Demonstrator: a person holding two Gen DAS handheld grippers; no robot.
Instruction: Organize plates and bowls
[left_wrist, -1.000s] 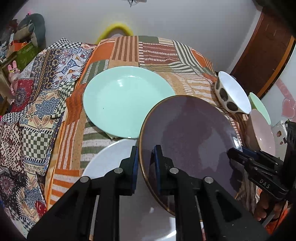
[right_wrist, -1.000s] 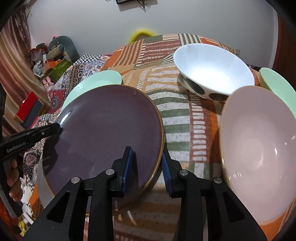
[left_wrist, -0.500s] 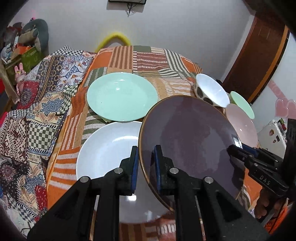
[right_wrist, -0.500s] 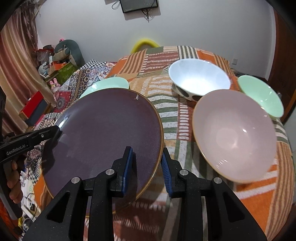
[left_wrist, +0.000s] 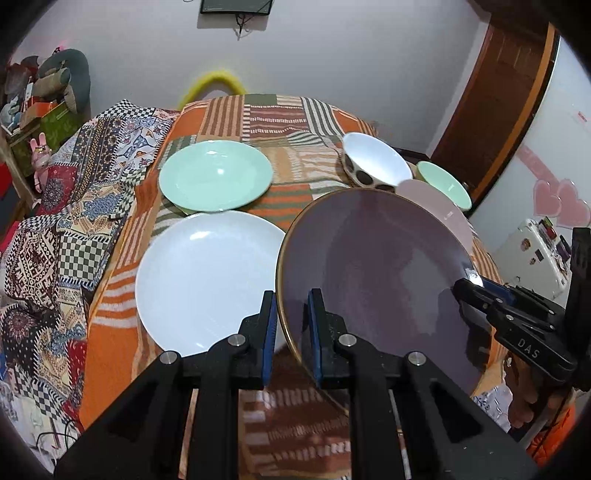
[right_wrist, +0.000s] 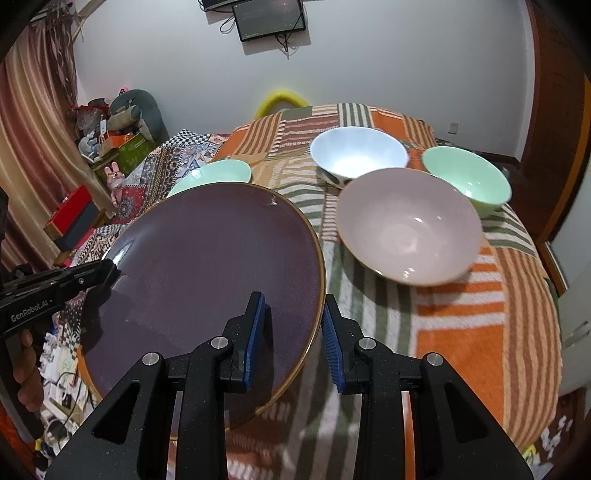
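Dark purple plate (left_wrist: 373, 280) held off the bed (left_wrist: 277, 118) between both tools, tilted, over the near part of the striped blanket. Left gripper (left_wrist: 290, 325) clamped on the plate's left rim, right gripper (right_wrist: 291, 332) clamped on its right rim, blue pads on either face of the gold-edged lip.

Likely risks, judged from this pose:
- Slipped rim: glazed plate, pinched only at two thin edges; any twist of one hand against the other could lever it out of a pad.
- Uneven carry: one hand leading the other would tip the plate further and let it slide toward the lower side.
- Collision on set-down: white plate (left_wrist: 210, 280) just left of the held plate, pink bowl (right_wrist: 408, 225) just right of it; a careless lowering could clip either, or land half on a rim.
- Soft bedding underneath: a plate put down off-centre might rock or skate.

Differences between views:
- Left wrist view: showed the white plate and the whole green plate (left_wrist: 216, 179) beyond it; pink bowl mostly hidden behind the purple plate.
- Right wrist view: showed all three bowls plainly — white spotted bowl (right_wrist: 358, 155), green bowl (right_wrist: 467, 179), pink bowl — but no white plate, and only a sliver of the green plate.
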